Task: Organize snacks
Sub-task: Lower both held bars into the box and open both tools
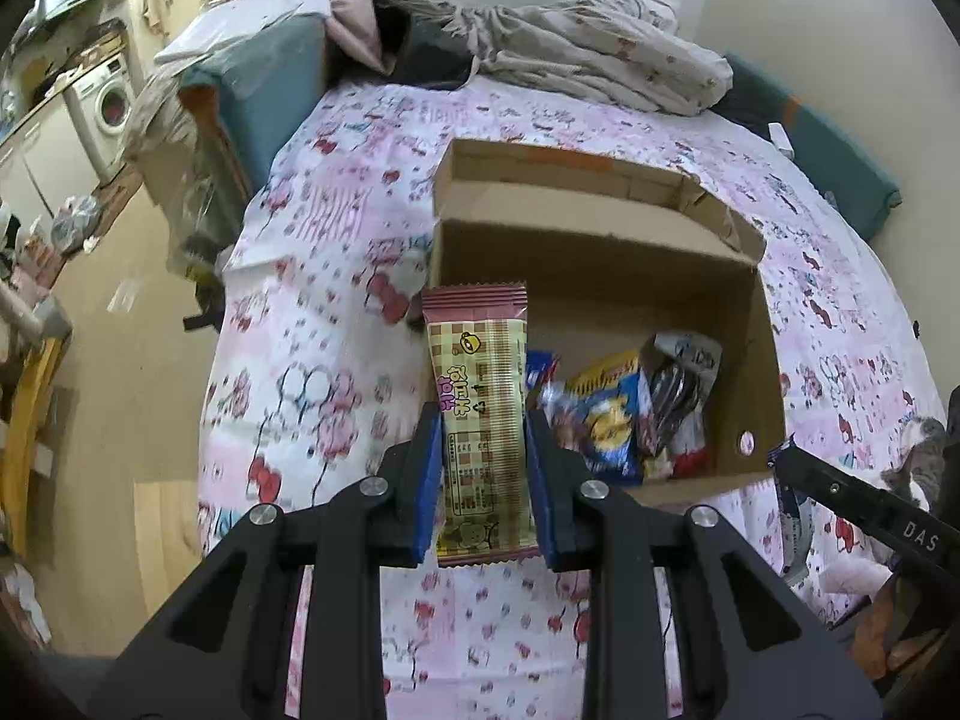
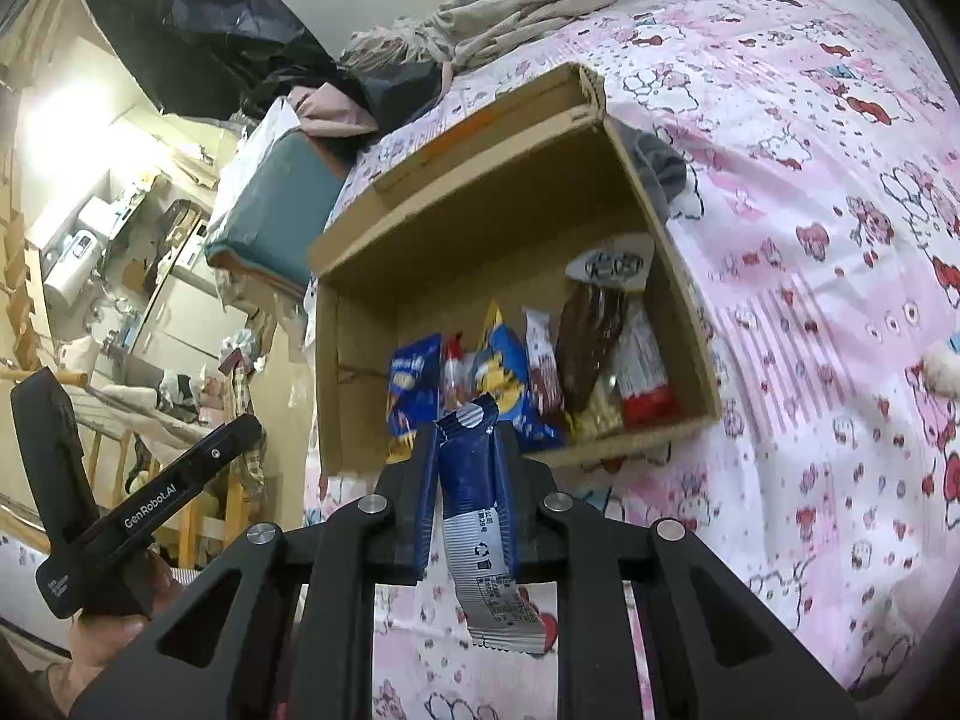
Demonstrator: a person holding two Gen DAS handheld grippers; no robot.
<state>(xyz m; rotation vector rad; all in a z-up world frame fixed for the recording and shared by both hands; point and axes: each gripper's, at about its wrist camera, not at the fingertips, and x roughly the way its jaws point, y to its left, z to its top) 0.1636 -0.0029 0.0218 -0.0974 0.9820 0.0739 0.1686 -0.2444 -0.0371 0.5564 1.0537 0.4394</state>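
An open cardboard box sits on a bed with a pink patterned sheet; it also shows in the right wrist view. Several snack packets lie along its near side, also seen in the right wrist view. My left gripper is shut on a yellow checkered snack bar, held upright above the box's near left corner. My right gripper is shut on a blue and silver snack packet, just before the box's near edge.
Bunched bedding and a teal cushion lie beyond the box. The bed's left edge drops to a wooden floor with clutter and a washing machine. The right gripper's body reaches in at the right.
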